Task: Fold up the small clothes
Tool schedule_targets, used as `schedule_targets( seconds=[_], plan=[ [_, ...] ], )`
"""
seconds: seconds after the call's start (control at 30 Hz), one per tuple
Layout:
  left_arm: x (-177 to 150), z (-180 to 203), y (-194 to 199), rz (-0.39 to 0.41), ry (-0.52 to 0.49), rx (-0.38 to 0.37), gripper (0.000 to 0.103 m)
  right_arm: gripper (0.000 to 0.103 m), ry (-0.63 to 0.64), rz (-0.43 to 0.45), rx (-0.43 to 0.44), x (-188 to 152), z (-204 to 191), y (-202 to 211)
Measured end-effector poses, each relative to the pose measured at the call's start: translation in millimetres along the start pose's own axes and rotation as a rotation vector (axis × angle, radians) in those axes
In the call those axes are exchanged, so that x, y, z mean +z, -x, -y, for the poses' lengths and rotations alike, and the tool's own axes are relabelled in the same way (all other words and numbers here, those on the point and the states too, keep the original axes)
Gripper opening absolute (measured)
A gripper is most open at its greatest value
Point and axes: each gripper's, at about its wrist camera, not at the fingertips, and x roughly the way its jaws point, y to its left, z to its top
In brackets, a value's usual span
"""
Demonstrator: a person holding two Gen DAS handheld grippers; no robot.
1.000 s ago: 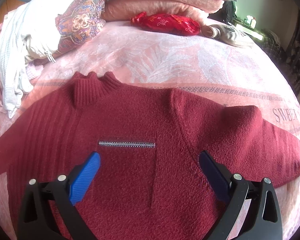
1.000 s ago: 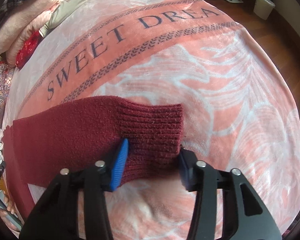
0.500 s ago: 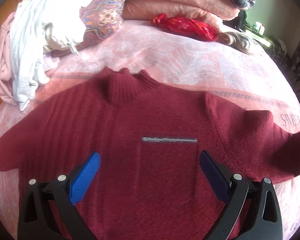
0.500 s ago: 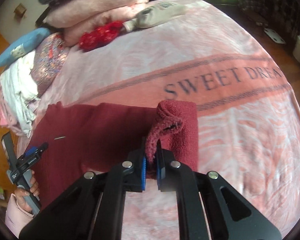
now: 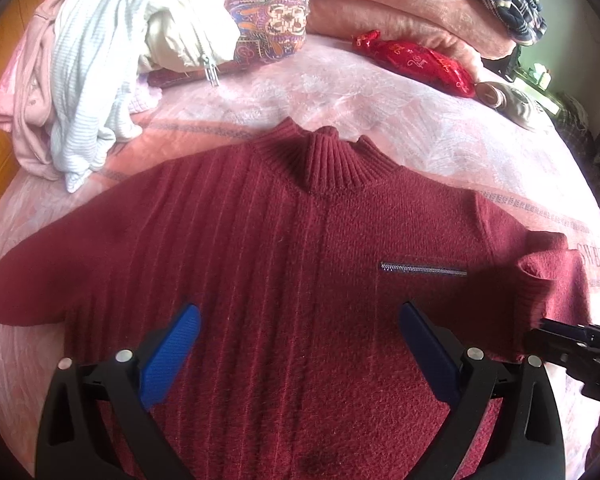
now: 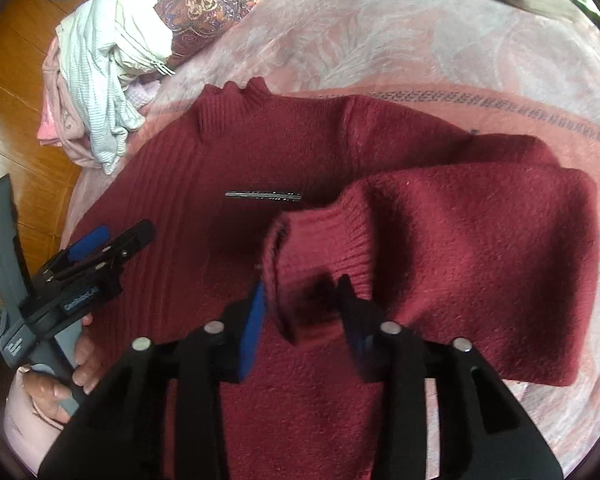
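A dark red knit sweater with a ribbed collar and a small chest zip lies flat, front up, on a pink bedspread. My left gripper is open and empty, hovering over the sweater's lower chest. In the right wrist view the sweater's right sleeve is folded back over the chest. My right gripper has its jaws apart on either side of the ribbed cuff, which rests loose between them. The left gripper also shows in the right wrist view.
A heap of white and pink clothes lies at the bed's far left beside a patterned cushion. Folded pink blankets and a red pouch sit at the back. Wooden floor lies off the left edge.
My right gripper carried the cuff left across the sweater, folding the sleeve over the chest, and its jaws have now opened. The left gripper shifted left over the sweater.
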Motion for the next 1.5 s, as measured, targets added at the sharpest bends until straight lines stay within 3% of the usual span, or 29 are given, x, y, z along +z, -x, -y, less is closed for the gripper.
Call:
schedule_targets(
  seconds=[0.17, 0.37, 0.53, 0.63, 0.7, 0.77, 0.8, 0.83, 0.9, 1.07, 1.2, 1.27, 1.4, 1.5],
  plan=[
    [-4.7, 24.5, -8.3, -0.034, -0.013, -0.064, 0.099, 0.042, -0.119, 0.103, 0.104, -7.2, 45.5, 38.8],
    [-13.3, 74.2, -23.9, -0.159, -0.035, -0.242, 0.099, 0.041, -0.214, 0.186, 0.091, -27.0, 105.0, 67.0],
    [-20.1, 112.5, -41.8, -0.235, -0.060, -0.309, 0.099, 0.041, -0.232, 0.202, 0.086, -27.8, 121.9, 66.4],
    [-23.4, 128.9, -46.6, -0.241, -0.067, -0.328, 0.087, 0.041, -0.229, 0.216, 0.086, -28.8, 127.4, 69.0],
    [-23.9, 138.6, -43.0, -0.215, -0.097, -0.316, 0.071, 0.041, -0.236, 0.224, 0.088, -30.8, 133.3, 72.1],
    [-23.7, 143.2, -40.0, -0.197, -0.117, -0.305, 0.039, 0.041, -0.236, 0.230, 0.078, -31.9, 135.5, 74.7],
    [-23.5, 143.3, -38.0, -0.199, -0.113, -0.335, 0.031, 0.042, -0.238, 0.235, 0.076, -32.5, 136.2, 76.4],
    [-24.2, 143.1, -38.3, -0.197, -0.104, -0.353, 0.018, 0.042, -0.242, 0.239, 0.080, -33.3, 137.6, 78.1],
    [-22.1, 136.6, -29.4, -0.165, -0.065, -0.370, 0.016, 0.043, -0.253, 0.249, 0.090, -34.2, 139.4, 81.4],
    [-2.9, 98.1, 19.5, 0.023, -0.056, -0.344, 0.015, 0.046, -0.251, 0.259, 0.097, -34.5, 136.8, 84.5],
    [16.0, 32.7, 52.2, 0.126, -0.042, -0.260, 0.015, 0.046, -0.253, 0.238, 0.112, -31.3, 128.5, 74.5],
    [23.9, -9.1, 55.8, 0.160, -0.019, -0.182, 0.015, 0.049, -0.246, 0.215, 0.118, -29.5, 120.9, 65.2],
    [23.8, -76.5, 36.8, 0.131, 0.017, -0.092, 0.015, 0.052, -0.211, 0.167, 0.111, -26.7, 101.1, 42.9],
    [19.4, -89.2, 4.1, 0.084, 0.038, -0.065, 0.016, 0.053, -0.195, 0.120, 0.123, -23.9, 84.8, 20.3]
  ],
)
